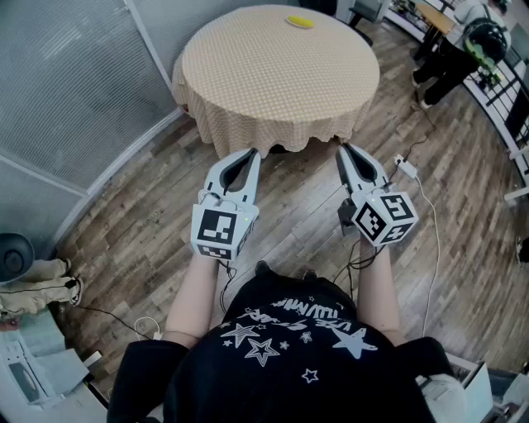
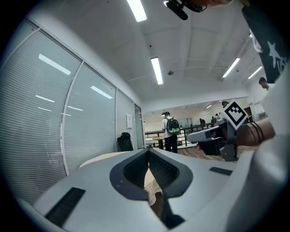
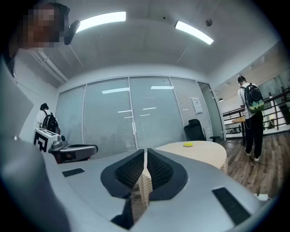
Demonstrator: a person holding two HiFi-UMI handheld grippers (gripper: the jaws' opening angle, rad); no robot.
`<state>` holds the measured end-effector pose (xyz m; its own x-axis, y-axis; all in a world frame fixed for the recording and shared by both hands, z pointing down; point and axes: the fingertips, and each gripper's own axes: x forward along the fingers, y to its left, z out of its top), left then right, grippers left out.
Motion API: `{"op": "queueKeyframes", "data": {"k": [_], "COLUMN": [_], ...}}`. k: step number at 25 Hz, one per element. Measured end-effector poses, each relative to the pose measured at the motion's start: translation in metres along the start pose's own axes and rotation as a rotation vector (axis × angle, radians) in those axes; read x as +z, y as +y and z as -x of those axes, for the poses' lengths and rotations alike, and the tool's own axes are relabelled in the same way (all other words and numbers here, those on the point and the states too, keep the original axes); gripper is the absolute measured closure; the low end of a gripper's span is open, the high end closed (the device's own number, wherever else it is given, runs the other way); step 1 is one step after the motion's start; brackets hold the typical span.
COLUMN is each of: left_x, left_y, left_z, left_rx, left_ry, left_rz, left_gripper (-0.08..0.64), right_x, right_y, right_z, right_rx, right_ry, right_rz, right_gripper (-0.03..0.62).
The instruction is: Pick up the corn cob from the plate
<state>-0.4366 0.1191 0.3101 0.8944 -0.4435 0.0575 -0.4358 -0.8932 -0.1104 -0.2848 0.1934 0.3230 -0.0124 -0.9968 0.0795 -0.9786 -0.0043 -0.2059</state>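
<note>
A small yellow shape, the corn cob (image 1: 299, 21), lies at the far edge of a round table (image 1: 281, 70) with a beige checked cloth; a plate under it cannot be made out. In the right gripper view the corn cob (image 3: 188, 144) shows as a yellow spot on the table (image 3: 206, 153). Both grippers hang level in the air short of the table's near edge. My left gripper (image 1: 250, 154) (image 2: 148, 152) has its jaws together with nothing between them. So does my right gripper (image 1: 344, 149) (image 3: 145, 152).
Wooden floor lies all round the table. A frosted glass partition (image 1: 74, 91) runs along the left. A white plug and cable (image 1: 411, 172) trail on the floor at right. A person with a backpack (image 3: 250, 113) stands by a railing, and another person (image 1: 463, 41) is at the far right.
</note>
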Motion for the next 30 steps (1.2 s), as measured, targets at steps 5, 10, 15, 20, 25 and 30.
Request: {"op": "queueKeyframes", "data": {"k": [5,10,15,20,25,30], "left_x": [0.006,0.007,0.005,0.003,-0.002,-0.016], "left_y": [-0.028,-0.064,-0.095,-0.124,-0.140,-0.146], "left_z": [-0.023,-0.031,-0.043,-0.055,-0.067,-0.073], "left_rx": [0.005,0.007,0.015,0.034,0.098,0.176], "left_ry": [-0.017,0.006,0.031,0.037,0.016,0.044], "left_rz": [0.030,0.013,0.012,0.031,0.058,0.073], "left_gripper": [0.552,0.552,0.552,0.552,0.551,0.551], "right_x": [0.005,0.005,0.001,-0.005,-0.010,-0.026], "right_y": [-0.030,-0.057,-0.079,-0.089,-0.115,-0.153], "right_z": [0.023,0.050,0.068,0.081,0.092,0.103], "right_rx": [-0.001,0.004,0.032,0.117,0.149,0.144], "right_ry": [-0.016,-0.020,-0.017,0.003,0.009,0.033], "right_rz": [-0.023,-0.036,-0.058,0.008,0.040,-0.008], "right_gripper": [0.552,0.552,0.552,0.551,0.551,0.549]}}
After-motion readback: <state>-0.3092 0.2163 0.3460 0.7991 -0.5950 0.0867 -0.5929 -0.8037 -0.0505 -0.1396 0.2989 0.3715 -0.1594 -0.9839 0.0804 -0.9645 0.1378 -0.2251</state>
